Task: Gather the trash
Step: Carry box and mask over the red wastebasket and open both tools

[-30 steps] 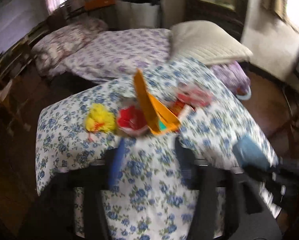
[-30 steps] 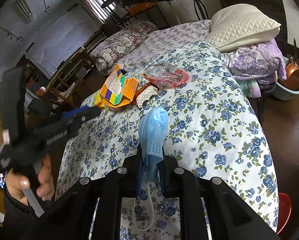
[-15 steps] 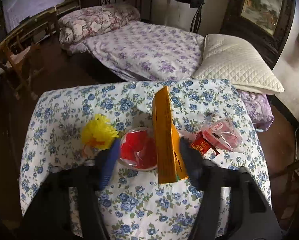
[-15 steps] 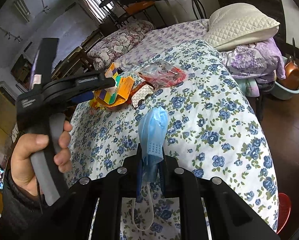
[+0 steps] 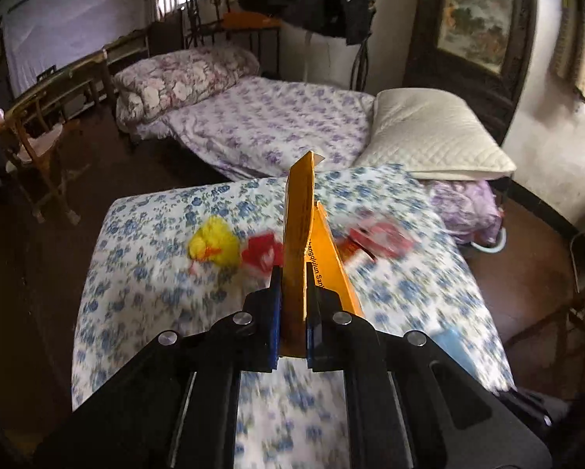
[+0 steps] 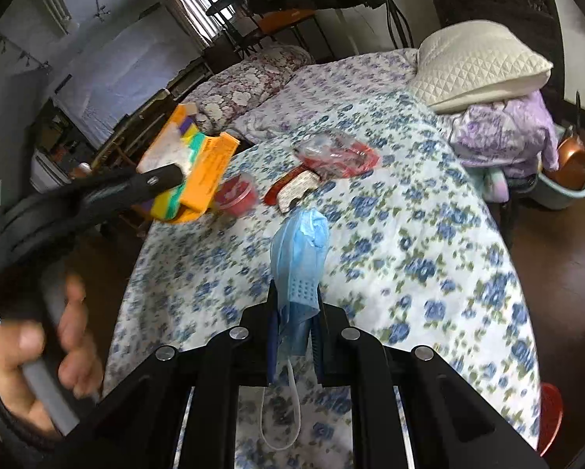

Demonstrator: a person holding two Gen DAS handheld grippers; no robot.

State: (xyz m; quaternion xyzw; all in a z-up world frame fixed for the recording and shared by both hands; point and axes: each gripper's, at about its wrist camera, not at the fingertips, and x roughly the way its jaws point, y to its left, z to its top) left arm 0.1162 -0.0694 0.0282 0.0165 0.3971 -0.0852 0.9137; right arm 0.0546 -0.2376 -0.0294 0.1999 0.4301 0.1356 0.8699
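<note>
Above the flowered bedspread (image 5: 144, 297) my left gripper (image 5: 292, 312) is clenched on the orange box's (image 5: 298, 250) thin edge — it could twist free. My right gripper (image 6: 294, 324) pinches the blue face mask (image 6: 298, 250) — its loop dangles, may snag.

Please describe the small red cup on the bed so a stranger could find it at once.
On the blue-flowered bedspread, look at the litter along its far side. The small round red plastic cup sits between a fluffy yellow ball and flat red-and-white wrappers; it alone is round and upright.
</note>
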